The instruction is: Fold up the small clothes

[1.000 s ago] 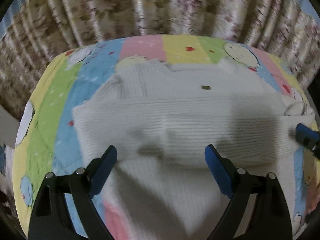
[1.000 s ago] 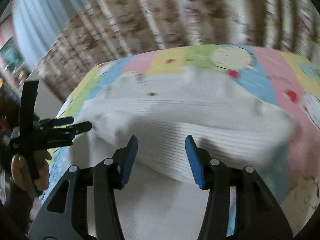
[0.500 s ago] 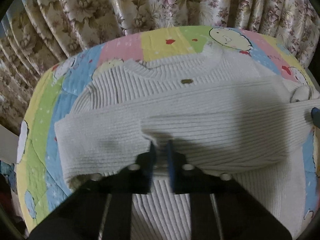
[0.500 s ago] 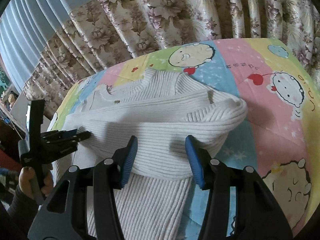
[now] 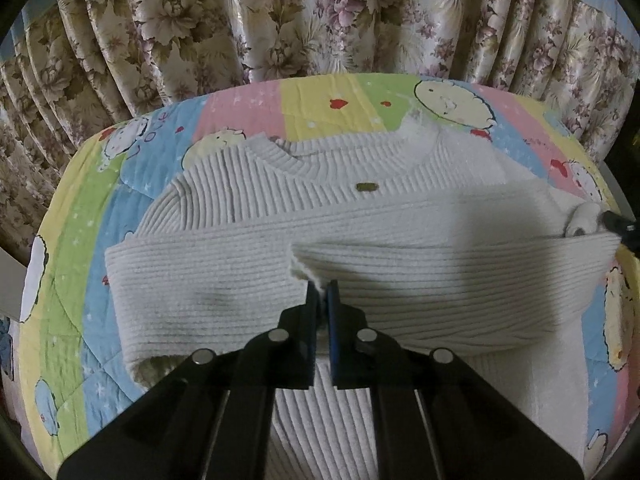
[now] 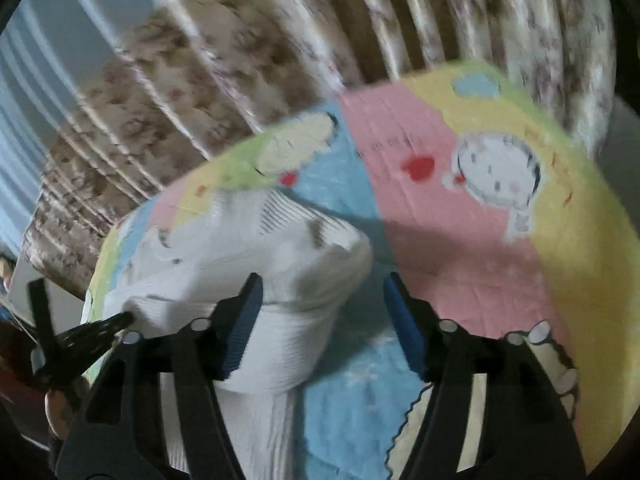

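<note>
- A white ribbed knit sweater (image 5: 360, 216) lies spread on a quilt (image 5: 80, 240) printed with cartoon figures in pink, yellow, green and blue panels, its neckline toward the floral curtain (image 5: 280, 20) at the back.
- Both sleeves are folded across the chest, making a horizontal band; a small brown tag (image 5: 367, 187) shows just below the collar.
- The left gripper (image 5: 321, 294) has its jaws drawn together, clamped on a cuff edge of the sweater near the middle of the folded band; a small peak of fabric rises right at the blue pads.
- The left sleeve's open cuff (image 5: 148, 368) rests at the lower left of the band, on the quilt.
- In the left wrist view, a dark tip of the right gripper (image 5: 622, 226) shows at the far right edge, next to a rolled bit of knit.
- In the right wrist view, which is blurred, the right gripper (image 6: 320, 320) has its jaws wide apart, gripping nothing; the left pad is over the sweater's (image 6: 260, 264) folded side edge and the right pad over bare quilt (image 6: 460, 240).
- The left gripper (image 6: 100, 326) shows at the lower left of that view, its tip touching the sweater.
</note>
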